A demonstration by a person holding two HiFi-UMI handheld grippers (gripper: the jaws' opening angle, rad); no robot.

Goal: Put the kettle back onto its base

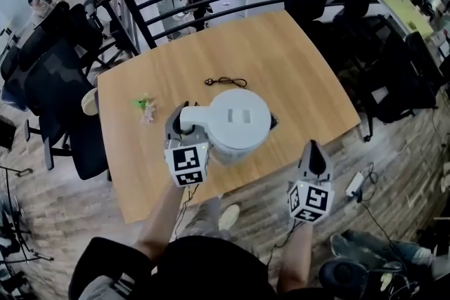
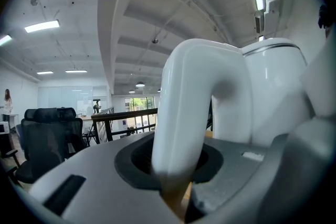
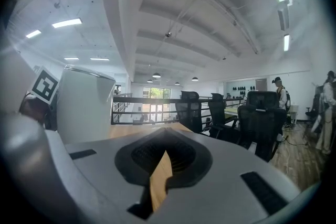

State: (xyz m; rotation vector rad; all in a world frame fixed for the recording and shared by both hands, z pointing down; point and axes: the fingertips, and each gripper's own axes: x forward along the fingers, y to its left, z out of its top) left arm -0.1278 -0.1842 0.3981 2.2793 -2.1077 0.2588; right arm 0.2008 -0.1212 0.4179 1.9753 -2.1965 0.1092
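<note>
Only the left gripper view shows the left gripper clamped on the handle. Kettle is white with a round lid. Right gripper is closed and empty.

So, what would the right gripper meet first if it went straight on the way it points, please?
Probably the wooden table: the right gripper tilts slightly down towards its top, with the kettle off to its left. If it clears the surface, the black railing beyond comes next; depth is unclear.
</note>
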